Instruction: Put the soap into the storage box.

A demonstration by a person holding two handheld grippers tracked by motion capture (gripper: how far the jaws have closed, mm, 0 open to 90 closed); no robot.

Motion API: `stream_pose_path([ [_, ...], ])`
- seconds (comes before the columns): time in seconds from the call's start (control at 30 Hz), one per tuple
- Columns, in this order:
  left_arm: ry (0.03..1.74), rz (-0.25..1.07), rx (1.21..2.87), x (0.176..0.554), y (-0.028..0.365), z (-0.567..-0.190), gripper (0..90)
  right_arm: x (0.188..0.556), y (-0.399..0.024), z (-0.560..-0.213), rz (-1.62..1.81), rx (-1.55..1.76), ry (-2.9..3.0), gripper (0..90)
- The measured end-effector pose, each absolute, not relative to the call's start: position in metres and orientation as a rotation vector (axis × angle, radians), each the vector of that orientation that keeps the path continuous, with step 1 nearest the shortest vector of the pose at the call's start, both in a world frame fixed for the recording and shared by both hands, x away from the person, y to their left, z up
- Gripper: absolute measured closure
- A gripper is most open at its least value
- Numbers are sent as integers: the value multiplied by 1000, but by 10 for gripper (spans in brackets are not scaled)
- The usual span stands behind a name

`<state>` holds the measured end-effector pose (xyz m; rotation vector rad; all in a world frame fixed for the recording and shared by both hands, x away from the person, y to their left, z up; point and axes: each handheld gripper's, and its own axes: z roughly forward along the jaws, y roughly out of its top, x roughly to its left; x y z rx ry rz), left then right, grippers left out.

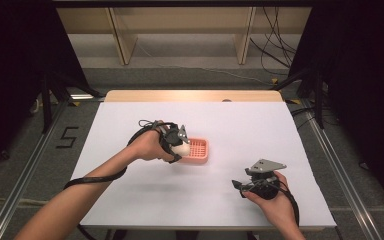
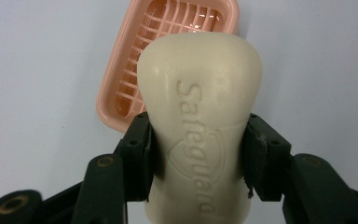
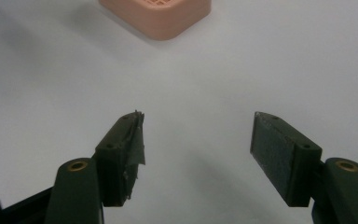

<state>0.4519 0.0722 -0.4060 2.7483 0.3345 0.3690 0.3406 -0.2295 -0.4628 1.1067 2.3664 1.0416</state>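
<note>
Soap (image 2: pixel 200 121), a cream bar stamped with a brand name, sits clamped across its narrow waist between the jaws of the left tool (image 2: pixel 198 154), with the wider end pointing forward. It hangs just above the near-left corner of the pink dish (image 2: pixel 121 100), which rests near the middle of the white bench (image 1: pixel 130 195). Gripping the waist probably leaves the broad end free to go onto the dish's slatted floor first, so the likely aim is to lay the bar inside. Well away from the dish, on the person's right, the right tool (image 3: pixel 198 149) idles low over the bench, jaws wide and empty, facing the dish.
</note>
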Motion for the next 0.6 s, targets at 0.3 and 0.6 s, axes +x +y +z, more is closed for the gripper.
stream_pose_path([
  [0.3,321,370,2750,455,68,-408,498,341,-229,-463,1042,1112,2369,355],
  [0.6,301,371,2757,459,64,-411,498,341,-229,-463,1039,1112,2370,355],
])
